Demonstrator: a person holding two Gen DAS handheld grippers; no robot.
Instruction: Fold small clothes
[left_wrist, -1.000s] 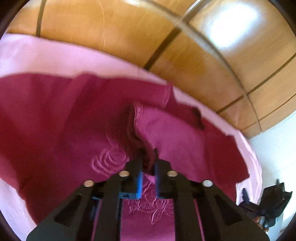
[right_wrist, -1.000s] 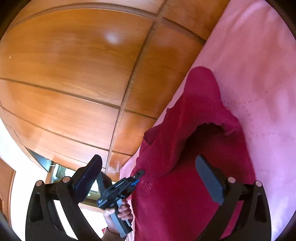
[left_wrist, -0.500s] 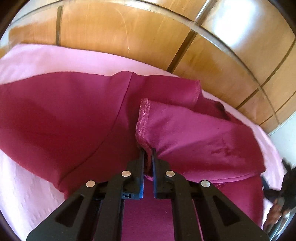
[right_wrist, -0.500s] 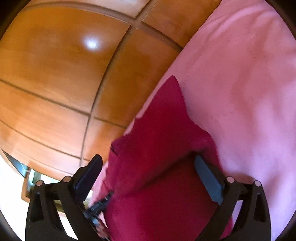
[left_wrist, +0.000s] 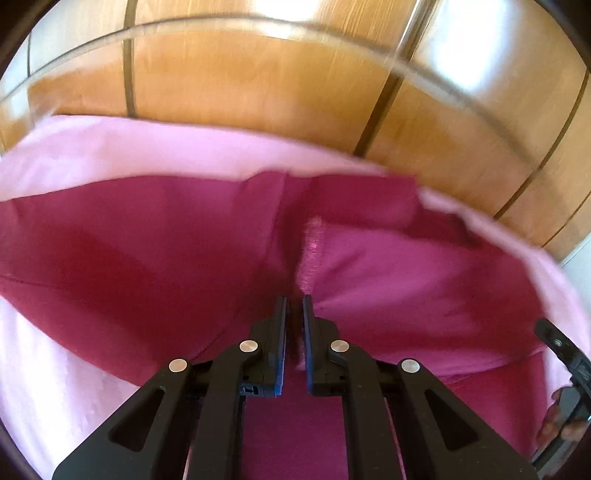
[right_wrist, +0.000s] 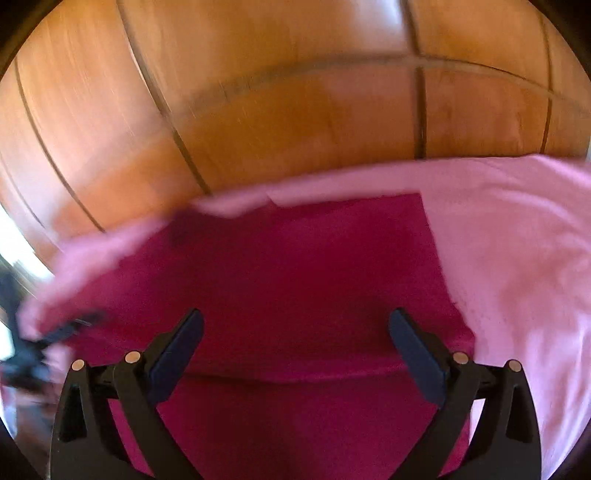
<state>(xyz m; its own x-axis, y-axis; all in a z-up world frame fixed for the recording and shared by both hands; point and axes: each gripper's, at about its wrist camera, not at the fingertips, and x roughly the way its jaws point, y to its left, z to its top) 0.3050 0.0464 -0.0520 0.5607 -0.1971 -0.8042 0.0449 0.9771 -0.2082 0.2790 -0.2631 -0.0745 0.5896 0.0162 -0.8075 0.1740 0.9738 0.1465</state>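
While my left gripper (left_wrist: 294, 301) points steeply down at the bed, its jaws stand almost together and are just starting to part, with a fold of the magenta garment (left_wrist: 155, 266) still caught between the pads. The stitched hem (left_wrist: 312, 254) of that fold rises from the fingertips and runs away from me, frayed and paler than the cloth around it. To the right of the hem the lifted layer spreads out in a lighter, smoother sheet; to the left the garment lies darker and flat, reaching the left edge of the view. Under it all is the pink bedsheet (left_wrist: 66, 369), showing near left, along the far side, and in a strip at the right. Beyond the sheet stands the wooden panelled wall (left_wrist: 240, 85), glossy, with dark grooves between the panels. At the far right edge of my left view I see a dark piece of the other gripper and some fingers, blurred.

My right gripper (right_wrist: 295, 345) has its jaws spread wide and holds nothing; the garment (right_wrist: 295, 266) lies below and between the fingers, flat, with a crease across it near me. The bedsheet (right_wrist: 517, 240) fills the right side, and the same wooden wall (right_wrist: 295, 92) rises behind. This view is smeared by motion.
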